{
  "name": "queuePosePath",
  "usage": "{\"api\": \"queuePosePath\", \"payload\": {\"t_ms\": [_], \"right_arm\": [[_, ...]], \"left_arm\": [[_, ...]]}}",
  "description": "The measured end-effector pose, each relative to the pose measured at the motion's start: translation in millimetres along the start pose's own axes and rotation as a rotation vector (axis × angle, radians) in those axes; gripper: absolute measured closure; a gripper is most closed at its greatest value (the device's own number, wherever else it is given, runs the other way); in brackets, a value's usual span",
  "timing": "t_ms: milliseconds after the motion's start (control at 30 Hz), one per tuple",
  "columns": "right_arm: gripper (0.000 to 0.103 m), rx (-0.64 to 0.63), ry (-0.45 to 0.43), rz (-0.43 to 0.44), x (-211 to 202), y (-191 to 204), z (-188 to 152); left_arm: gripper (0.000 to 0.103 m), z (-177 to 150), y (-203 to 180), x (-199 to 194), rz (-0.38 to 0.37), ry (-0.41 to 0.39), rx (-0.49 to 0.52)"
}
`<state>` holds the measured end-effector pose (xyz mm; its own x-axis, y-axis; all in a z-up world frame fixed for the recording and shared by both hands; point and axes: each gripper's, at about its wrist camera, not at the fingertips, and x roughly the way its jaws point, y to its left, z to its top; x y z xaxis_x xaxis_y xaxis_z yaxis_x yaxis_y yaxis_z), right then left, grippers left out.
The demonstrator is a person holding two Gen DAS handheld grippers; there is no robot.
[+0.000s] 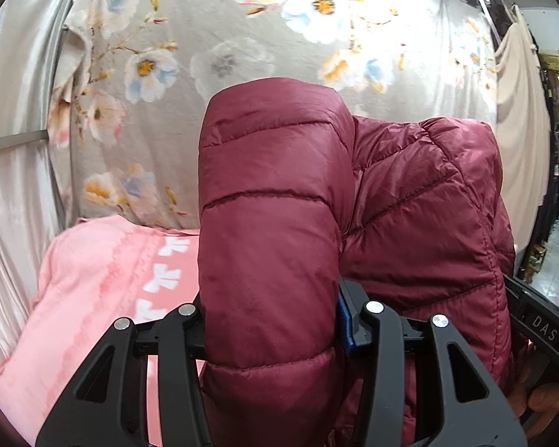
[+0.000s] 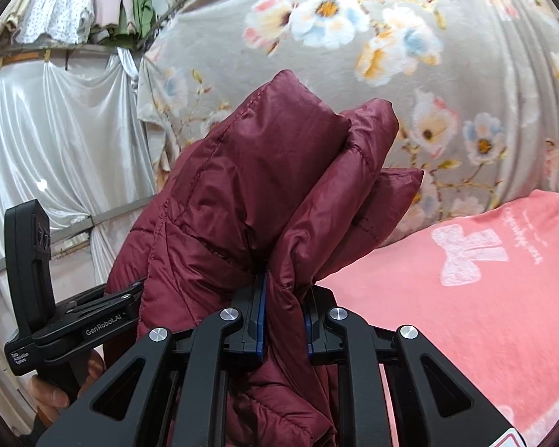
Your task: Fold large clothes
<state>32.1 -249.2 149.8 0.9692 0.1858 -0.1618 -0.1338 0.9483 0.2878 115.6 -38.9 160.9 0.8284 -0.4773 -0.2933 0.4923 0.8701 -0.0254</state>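
A maroon quilted puffer jacket hangs bunched between both grippers, lifted above the pink blanket. My left gripper is shut on a thick padded fold of it, which fills the gap between its fingers. My right gripper is shut on another fold of the same jacket. The two grippers sit close together: the left one shows at the lower left of the right wrist view. Most of the jacket's lower part is hidden behind the fingers.
A pink blanket with white bow prints covers the surface below. A grey floral sheet hangs behind. White satin drapes stand at the left. Clothes hang on a rail at the upper left.
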Motion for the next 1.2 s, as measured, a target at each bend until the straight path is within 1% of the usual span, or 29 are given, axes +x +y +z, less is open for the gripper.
{"api": "queuePosePath", "payload": {"t_ms": [67, 200, 300, 467, 767, 1000, 1200], "right_arm": [[0.088, -0.007, 0.022, 0.007, 24.7, -2.5, -2.6], [0.088, -0.005, 0.091, 0.005, 80.2, -12.2, -15.8], [0.088, 0.010, 0.142, -0.001, 122.1, -23.3, -31.5], [0.088, 0.026, 0.197, 0.001, 169.9, -37.8, -54.5], [0.088, 0.053, 0.265, -0.001, 228.0, -54.7, -85.8], [0.088, 0.068, 0.320, -0.012, 260.0, -70.3, -110.6], [0.088, 0.071, 0.355, -0.027, 279.7, -78.6, -131.7]], "left_arm": [[0.059, 0.9, 13.2, 16.4, 0.023, 0.005, 0.005], [0.059, -8.4, 36.1, 57.7, 0.060, 0.047, 0.014], [0.059, -23.2, 55.6, 95.0, 0.065, 0.091, -0.003], [0.059, -45.5, 79.2, 136.5, 0.074, 0.146, -0.031], [0.059, -75.4, 105.9, 188.0, 0.088, 0.212, -0.068], [0.059, -102.7, 117.6, 219.4, 0.086, 0.261, -0.095], [0.059, -125.5, 128.2, 240.1, 0.089, 0.299, -0.122]]}}
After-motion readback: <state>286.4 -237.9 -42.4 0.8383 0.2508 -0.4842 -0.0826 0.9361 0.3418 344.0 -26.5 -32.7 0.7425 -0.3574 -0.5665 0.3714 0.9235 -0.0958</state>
